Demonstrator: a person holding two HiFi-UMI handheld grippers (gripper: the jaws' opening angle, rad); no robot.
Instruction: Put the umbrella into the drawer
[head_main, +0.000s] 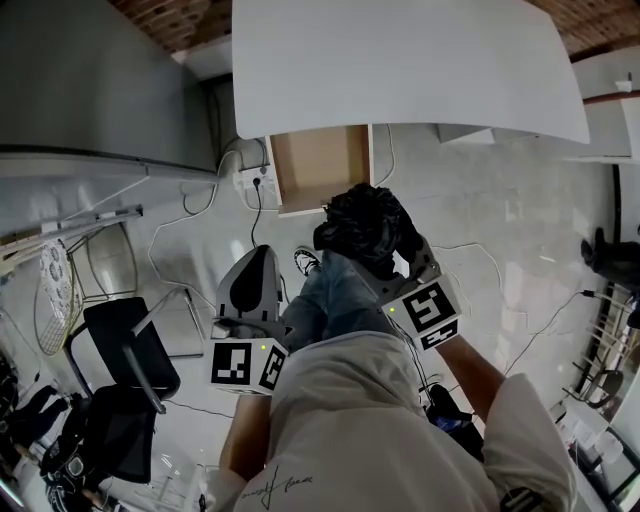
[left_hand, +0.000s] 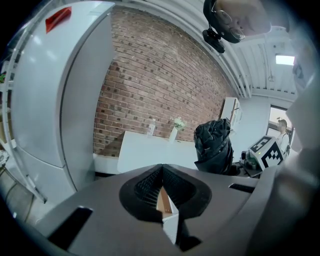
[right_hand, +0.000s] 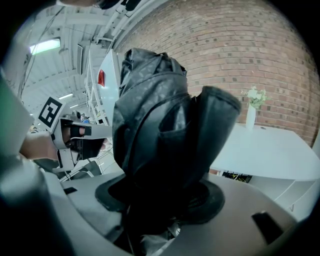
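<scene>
Grey, marker-cubed left gripper (left_hand: 161, 185) and right gripper (right_hand: 167, 200); cream shirt (head_main: 380, 420), blue jeans (head_main: 335, 300)

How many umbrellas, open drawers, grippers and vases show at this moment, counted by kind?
umbrella: 1, black, folded
drawer: 1, pulled open under the white table
grippers: 2, left gripper shut and empty, right gripper clamped on the umbrella
vase: 1, on the table
Total: 5

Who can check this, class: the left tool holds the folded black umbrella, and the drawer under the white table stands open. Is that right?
Not quite. The right tool holds the black umbrella, as the right gripper view shows; the left tool is shut and empty. The drawer under the white table does stand open.
</scene>
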